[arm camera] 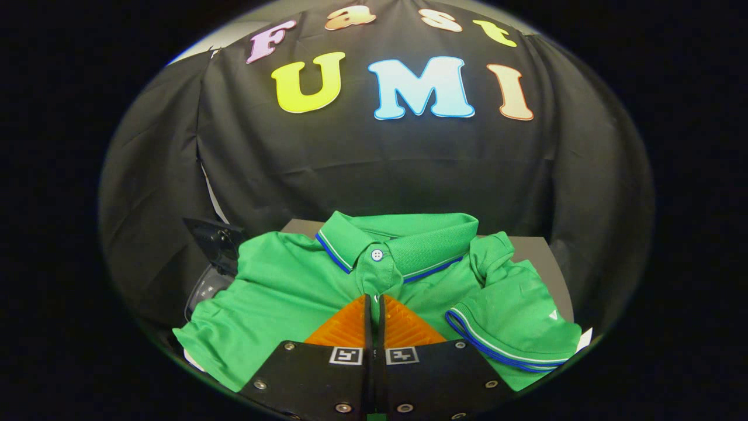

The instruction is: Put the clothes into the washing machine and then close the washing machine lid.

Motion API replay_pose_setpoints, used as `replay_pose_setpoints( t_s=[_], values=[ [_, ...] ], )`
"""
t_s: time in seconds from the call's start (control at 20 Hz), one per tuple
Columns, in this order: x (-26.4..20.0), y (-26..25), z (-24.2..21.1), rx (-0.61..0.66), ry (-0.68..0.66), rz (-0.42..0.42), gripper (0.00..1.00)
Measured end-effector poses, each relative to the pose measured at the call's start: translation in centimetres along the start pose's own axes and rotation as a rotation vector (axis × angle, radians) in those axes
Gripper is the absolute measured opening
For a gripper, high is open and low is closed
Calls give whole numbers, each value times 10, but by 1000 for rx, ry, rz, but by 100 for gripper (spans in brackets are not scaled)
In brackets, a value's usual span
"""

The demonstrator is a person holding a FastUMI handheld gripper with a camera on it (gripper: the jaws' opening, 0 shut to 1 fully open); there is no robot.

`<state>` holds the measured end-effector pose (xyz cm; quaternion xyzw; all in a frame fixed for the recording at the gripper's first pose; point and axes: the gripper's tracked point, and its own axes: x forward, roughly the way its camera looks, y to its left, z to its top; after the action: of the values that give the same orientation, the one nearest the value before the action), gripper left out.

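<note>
A green polo shirt [280, 292] with blue and white trim on its collar and sleeve cuffs lies spread out, collar away from me and a white button [377, 255] at the neck. My gripper [374, 301] is low over the shirt's front, just below the button. Its fingers are pressed together, and a thin fold of green cloth from the button strip shows in the slit between them. To the left of the shirt, a dark see-through lid [210, 257] of the washing machine stands tilted up. The shirt hides the rest of the machine.
A grey tabletop [540, 254] shows behind and to the right of the shirt. The black cloth wall [374, 169] rises close behind it. A small white tag [586, 338] pokes out by the right sleeve.
</note>
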<state>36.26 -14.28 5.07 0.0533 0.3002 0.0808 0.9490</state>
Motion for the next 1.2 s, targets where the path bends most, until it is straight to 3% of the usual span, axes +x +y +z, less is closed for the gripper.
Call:
replay_pose_setpoints(
  t_s=[0.5,1.2],
  values=[
    [-34,53,53,189,-169,143,0],
    [-31,200,67,206,-174,346,0]
  ],
)
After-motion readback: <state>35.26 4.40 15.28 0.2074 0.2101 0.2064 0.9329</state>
